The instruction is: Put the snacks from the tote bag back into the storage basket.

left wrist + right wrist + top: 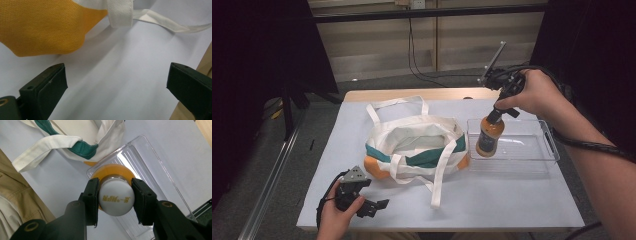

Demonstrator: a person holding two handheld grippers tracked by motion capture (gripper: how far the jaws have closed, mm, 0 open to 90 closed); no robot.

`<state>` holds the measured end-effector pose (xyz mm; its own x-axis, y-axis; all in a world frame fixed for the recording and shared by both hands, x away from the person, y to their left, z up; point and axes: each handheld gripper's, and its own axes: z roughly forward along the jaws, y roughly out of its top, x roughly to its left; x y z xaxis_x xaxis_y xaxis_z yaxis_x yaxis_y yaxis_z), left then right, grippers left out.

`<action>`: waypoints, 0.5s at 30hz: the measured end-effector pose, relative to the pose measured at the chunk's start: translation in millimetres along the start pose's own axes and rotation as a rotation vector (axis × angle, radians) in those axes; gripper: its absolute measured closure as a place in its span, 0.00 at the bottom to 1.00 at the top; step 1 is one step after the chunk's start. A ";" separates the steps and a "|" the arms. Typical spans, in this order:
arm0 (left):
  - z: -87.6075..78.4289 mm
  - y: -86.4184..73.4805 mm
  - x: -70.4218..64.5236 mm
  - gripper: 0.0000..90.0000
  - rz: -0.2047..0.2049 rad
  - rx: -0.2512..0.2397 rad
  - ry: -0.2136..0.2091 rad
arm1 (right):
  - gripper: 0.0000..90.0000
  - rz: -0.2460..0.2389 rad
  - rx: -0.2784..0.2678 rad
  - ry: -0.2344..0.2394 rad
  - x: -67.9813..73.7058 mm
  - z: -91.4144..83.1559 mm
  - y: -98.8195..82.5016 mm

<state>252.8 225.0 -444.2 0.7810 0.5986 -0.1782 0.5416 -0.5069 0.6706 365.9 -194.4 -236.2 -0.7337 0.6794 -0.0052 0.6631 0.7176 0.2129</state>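
Hanging bottle (489,136), cap between right hand-held gripper (502,102) jaws

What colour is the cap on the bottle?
The cap is white with small yellow lettering, on an orange bottle. It shows best in the right gripper view.

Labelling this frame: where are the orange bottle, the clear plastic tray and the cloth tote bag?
Orange bottle (489,139), high view, label.
Clear plastic tray (552,141), high view, right rim.
Cloth tote bag (412,131), high view, cream upper panel.
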 end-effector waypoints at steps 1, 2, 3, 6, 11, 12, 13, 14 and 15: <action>-0.3 0.0 0.0 0.03 0.001 0.003 0.003 | 0.67 -0.006 -0.004 0.001 -0.3 1.2 -0.4; -0.5 0.0 0.1 0.03 0.001 0.005 0.003 | 0.67 0.000 -0.008 0.008 0.3 2.7 -0.6; -0.7 -0.1 0.3 0.03 0.001 0.005 0.005 | 0.67 -0.003 -0.001 0.011 0.2 3.5 -0.7; -0.8 -0.2 0.4 0.03 0.000 0.004 0.007 | 0.67 -0.008 0.001 0.016 1.6 6.7 -0.3; -0.2 -0.2 0.0 0.03 0.002 -0.001 0.002 | 0.67 -0.022 0.008 0.015 3.1 10.2 0.7; -0.2 -0.1 0.0 0.03 0.002 0.001 0.002 | 0.67 -0.024 0.009 0.017 3.2 10.7 0.7; -0.2 -0.2 0.1 0.03 0.002 -0.001 0.003 | 0.67 -0.026 0.010 0.017 3.7 11.1 0.9; -0.4 -0.1 0.2 0.03 0.003 -0.002 0.002 | 0.67 -0.033 0.004 0.012 3.9 11.9 0.8; 0.0 -0.2 -0.1 0.03 -0.005 -0.011 0.002 | 0.67 -0.027 0.004 0.021 4.0 12.8 0.8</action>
<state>252.6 225.0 -444.3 0.7776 0.6025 -0.1799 0.5421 -0.4974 0.6773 365.4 -189.2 -248.6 -0.7542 0.6566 0.0096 0.6437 0.7363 0.2087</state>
